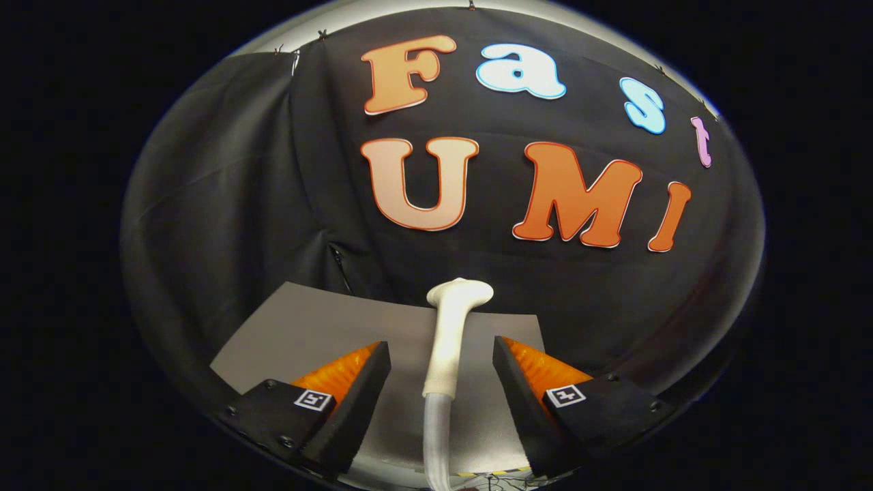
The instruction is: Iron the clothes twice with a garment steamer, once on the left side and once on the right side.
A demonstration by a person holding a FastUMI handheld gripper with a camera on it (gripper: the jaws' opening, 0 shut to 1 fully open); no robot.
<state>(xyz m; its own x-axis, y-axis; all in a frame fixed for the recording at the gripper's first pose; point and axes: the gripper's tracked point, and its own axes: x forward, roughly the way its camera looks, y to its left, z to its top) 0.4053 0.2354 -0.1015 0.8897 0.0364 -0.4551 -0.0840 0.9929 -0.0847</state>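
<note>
no legible text or nos. — gripper (442,361) fingers spread, bearing square coded tags; unreadable

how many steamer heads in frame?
1. The steamer head stands upright between the open gripper fingers, untouched, hose below, over the grey sheet. Others may be hidden.

Dim overall, lit from above; soft glare on the steamer (451,327). Sharp at centre, heavily bowed toward 3 and 9 o'clock.
</note>
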